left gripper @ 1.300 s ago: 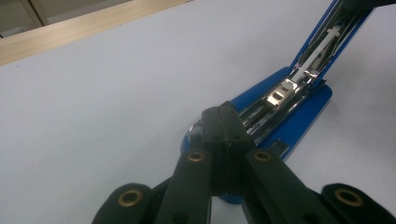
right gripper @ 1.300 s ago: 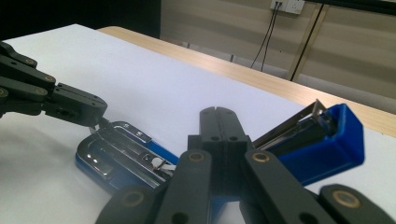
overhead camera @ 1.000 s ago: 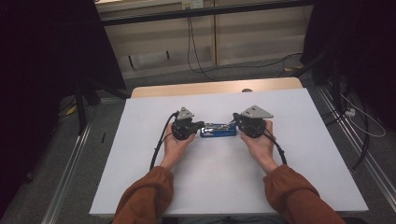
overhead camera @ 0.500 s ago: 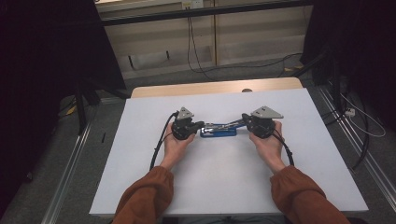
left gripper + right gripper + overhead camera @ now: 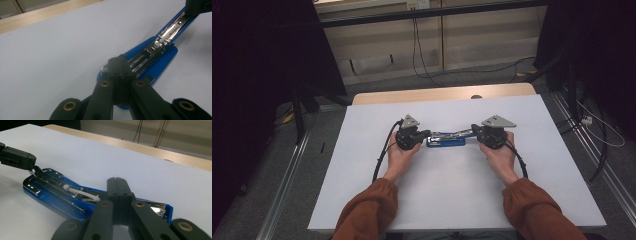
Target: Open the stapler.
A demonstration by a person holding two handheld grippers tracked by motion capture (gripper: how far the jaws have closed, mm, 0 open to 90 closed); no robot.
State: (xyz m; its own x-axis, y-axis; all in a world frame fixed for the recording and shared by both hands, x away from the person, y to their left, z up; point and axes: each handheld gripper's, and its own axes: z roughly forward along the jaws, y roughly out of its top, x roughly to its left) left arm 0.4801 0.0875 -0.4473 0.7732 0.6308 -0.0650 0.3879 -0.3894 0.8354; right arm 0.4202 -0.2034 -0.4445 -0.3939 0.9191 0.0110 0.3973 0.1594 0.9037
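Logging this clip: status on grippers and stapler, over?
Left gripper shut, tips at stapler's hinge end. Right gripper shut over its raised top arm. Stapler open on white table. Nothing in the way.

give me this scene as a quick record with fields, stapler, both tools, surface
object: blue stapler, opened out, metal staple channel exposed
stapler place: lying on the white table, between the two tools
left tool: jaws shut, tips at the stapler's left end
right tool: jaws shut, tips at the stapler's raised top arm
hands: one on each tool, rust-coloured sleeves
far edge: bare wooden strip beyond the white cover
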